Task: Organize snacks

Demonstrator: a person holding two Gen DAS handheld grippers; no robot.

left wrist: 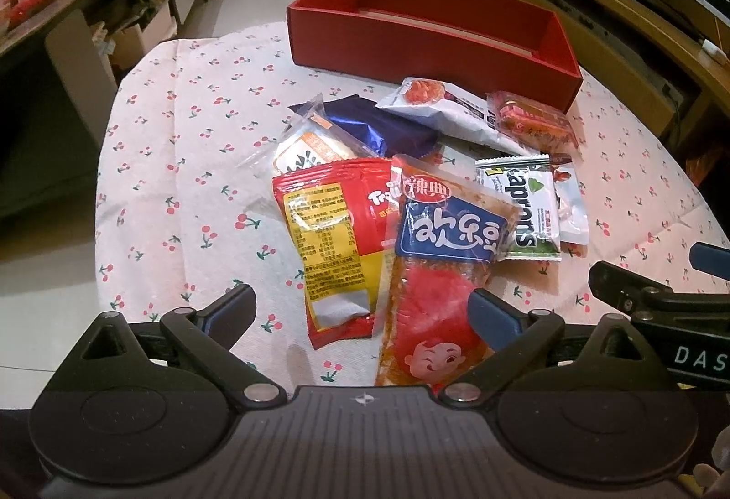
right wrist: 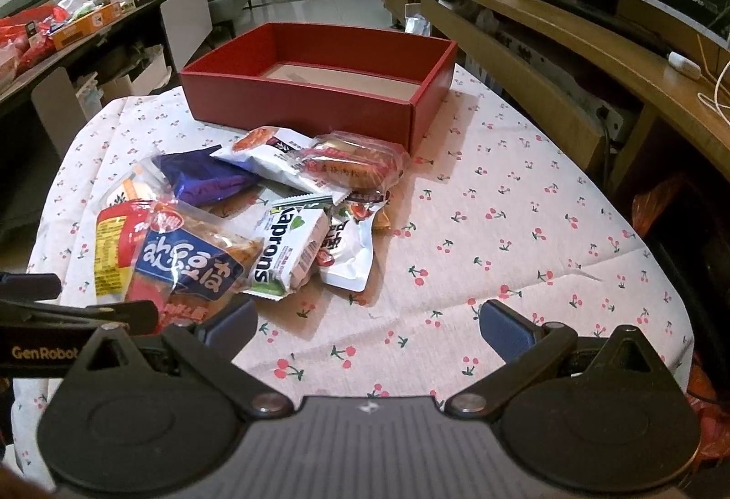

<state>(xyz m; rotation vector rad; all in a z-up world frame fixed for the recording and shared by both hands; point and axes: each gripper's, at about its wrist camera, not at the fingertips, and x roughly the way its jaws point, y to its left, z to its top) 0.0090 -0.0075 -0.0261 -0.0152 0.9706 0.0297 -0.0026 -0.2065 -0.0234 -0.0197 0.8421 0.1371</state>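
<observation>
We hold the left claw low at the near edge of the worktop, its jaws spread wide and gripping nothing. The near end of the orange packet lies right between the fingers, and its long axis runs away from us, almost in line with the claw. Just left of it, touching and partly under it, lies the red packet, also lengthwise near to far. So we judge the left claw is the one placed to pick first, with a short push forward.

Further right the green-and-white packet and the white pouch lie in the same heap. The right claw hangs open and empty over bare cloth, with the heap off to its left.

The red box stands at the far side, beyond the heap, with no snacks in it that we can see.
</observation>
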